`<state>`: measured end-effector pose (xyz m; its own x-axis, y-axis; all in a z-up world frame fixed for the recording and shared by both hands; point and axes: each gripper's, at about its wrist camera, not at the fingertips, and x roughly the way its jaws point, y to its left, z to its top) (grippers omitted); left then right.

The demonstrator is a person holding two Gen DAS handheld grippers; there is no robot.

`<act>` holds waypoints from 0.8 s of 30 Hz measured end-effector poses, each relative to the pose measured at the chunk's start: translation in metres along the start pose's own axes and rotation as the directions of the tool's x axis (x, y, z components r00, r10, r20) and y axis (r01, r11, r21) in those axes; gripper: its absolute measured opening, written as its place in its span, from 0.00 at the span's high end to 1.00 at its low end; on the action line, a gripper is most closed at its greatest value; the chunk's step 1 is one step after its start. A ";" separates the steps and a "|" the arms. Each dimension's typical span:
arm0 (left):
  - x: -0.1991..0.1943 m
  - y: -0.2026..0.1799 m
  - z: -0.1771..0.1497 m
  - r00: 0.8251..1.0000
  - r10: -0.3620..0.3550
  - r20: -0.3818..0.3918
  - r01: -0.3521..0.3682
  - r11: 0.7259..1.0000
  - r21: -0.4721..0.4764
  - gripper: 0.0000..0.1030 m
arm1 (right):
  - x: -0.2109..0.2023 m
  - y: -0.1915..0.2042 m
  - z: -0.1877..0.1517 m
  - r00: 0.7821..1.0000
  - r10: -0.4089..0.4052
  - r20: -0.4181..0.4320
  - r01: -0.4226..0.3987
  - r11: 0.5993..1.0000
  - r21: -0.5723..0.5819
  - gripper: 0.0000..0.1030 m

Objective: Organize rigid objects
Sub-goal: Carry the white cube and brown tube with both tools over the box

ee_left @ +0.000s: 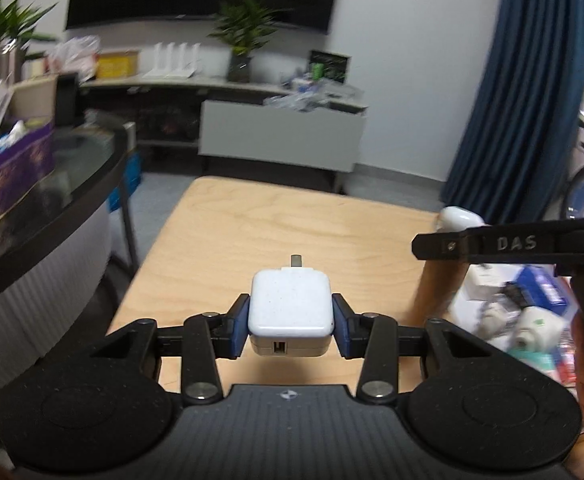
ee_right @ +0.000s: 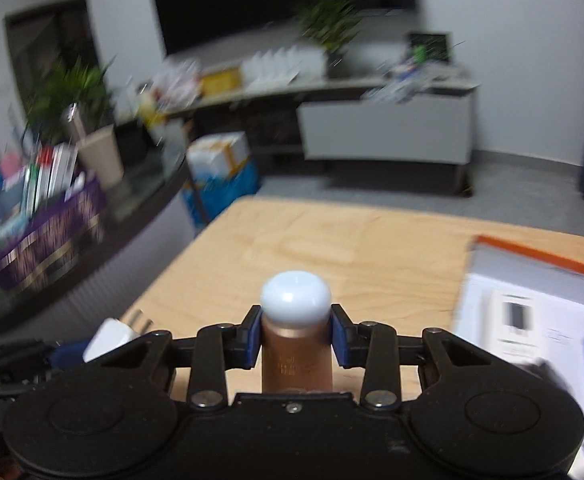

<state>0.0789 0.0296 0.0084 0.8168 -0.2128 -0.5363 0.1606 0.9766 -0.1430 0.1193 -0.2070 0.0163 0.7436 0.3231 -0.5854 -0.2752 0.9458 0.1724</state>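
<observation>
My left gripper (ee_left: 291,320) is shut on a white USB charger (ee_left: 291,308), held above the light wooden table (ee_left: 252,224); its plug prong points forward. My right gripper (ee_right: 295,332) is shut on a bronze bottle with a white round cap (ee_right: 295,300), held above the same table (ee_right: 332,248). In the left wrist view the right gripper (ee_left: 444,246) shows from the side at the right, with the bottle (ee_left: 438,296) in it. In the right wrist view the charger (ee_right: 110,338) and the left gripper show at the lower left.
A white box with an orange edge (ee_right: 540,312) lies on the table's right. A bin of mixed items (ee_left: 532,312) sits right of the table. A dark glass table (ee_left: 52,208) with a purple box (ee_left: 8,176) stands at the left. A cabinet (ee_left: 280,136) stands behind.
</observation>
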 end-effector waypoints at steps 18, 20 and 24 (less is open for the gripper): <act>-0.027 -0.160 0.016 0.955 -0.294 0.036 0.282 0.939 0.199 0.59 | -0.206 -0.088 -0.026 0.912 -0.350 0.215 0.305 0.928 0.216 0.58; -0.018 -0.168 0.017 0.949 -0.315 0.018 0.306 0.932 0.192 0.59 | -0.216 -0.097 -0.035 0.906 -0.372 0.202 0.322 0.916 0.241 0.58; -0.007 -0.178 0.014 0.948 -0.320 0.000 0.313 0.929 0.195 0.59 | -0.229 -0.111 -0.052 0.904 -0.384 0.188 0.328 0.905 0.272 0.58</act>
<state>0.0524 -0.1419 0.0493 0.7224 -0.5138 -0.4628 0.5135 0.8468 -0.1386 -0.0520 -0.3874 0.0900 0.8926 -0.0654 -0.4460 0.1609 0.9704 0.1798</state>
